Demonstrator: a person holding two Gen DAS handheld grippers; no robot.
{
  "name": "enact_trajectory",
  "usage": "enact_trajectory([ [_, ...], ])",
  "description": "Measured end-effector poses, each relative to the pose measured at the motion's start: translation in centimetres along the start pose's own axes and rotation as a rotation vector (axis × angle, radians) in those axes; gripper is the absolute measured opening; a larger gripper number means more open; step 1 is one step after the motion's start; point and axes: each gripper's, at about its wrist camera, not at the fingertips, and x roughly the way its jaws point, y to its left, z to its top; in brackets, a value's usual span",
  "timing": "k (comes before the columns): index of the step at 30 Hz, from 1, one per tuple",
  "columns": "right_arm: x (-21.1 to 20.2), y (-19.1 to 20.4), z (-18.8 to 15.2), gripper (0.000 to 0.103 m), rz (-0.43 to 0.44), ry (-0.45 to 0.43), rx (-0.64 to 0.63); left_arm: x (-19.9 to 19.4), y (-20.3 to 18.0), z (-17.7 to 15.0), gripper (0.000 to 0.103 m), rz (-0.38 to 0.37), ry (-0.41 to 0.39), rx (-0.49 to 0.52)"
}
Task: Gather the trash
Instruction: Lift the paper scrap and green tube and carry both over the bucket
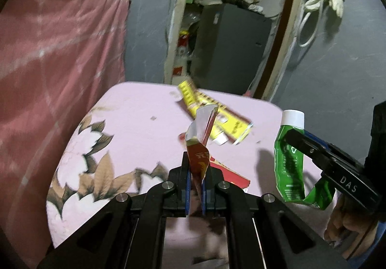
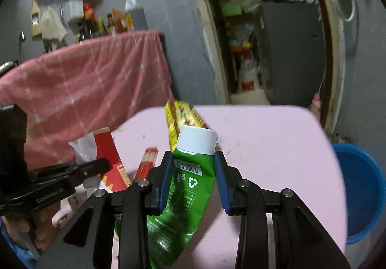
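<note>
- Pink floral cloth (image 1: 135, 129) covered the table, soft and matte, with litter scattered on it.
- My left gripper (image 1: 195, 187) was pinched onto a crinkled red wrapper (image 1: 199, 160), raised for disposal.
- Yellow box (image 1: 212, 114): flattened card, lying loose on the cloth.
- My right gripper (image 2: 194, 179) was clamped on a squashed green tube (image 2: 190, 187), white-capped, near the blue bucket (image 2: 361, 187).

Black linkage arms, silver screws, blue-padded fingers (image 2: 220, 179) (marked "DAS").

A crumpled red wrapper (image 1: 199, 160) is standing upright at 6 o'clock; a squeezed green tube (image 1: 289, 160), white cap up, is hanging at 4; a yellow box (image 1: 212, 112) is lying flat at 12.
</note>
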Motion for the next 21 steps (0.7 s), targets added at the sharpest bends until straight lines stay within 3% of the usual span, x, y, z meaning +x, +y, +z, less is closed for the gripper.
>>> enact_trajectory([
  [12,-6.2,-3.8,2.7,0.032,-0.149,-0.248,-0.032,0.5,-5.8,3.2,0.005,-0.064,-0.175,0.021],
  [21,-9.5,-10.2,4.8,0.032,-0.289,-0.351,-0.036,3.2,-13.6,6.3,0.005,-0.141,-0.278,0.038],
])
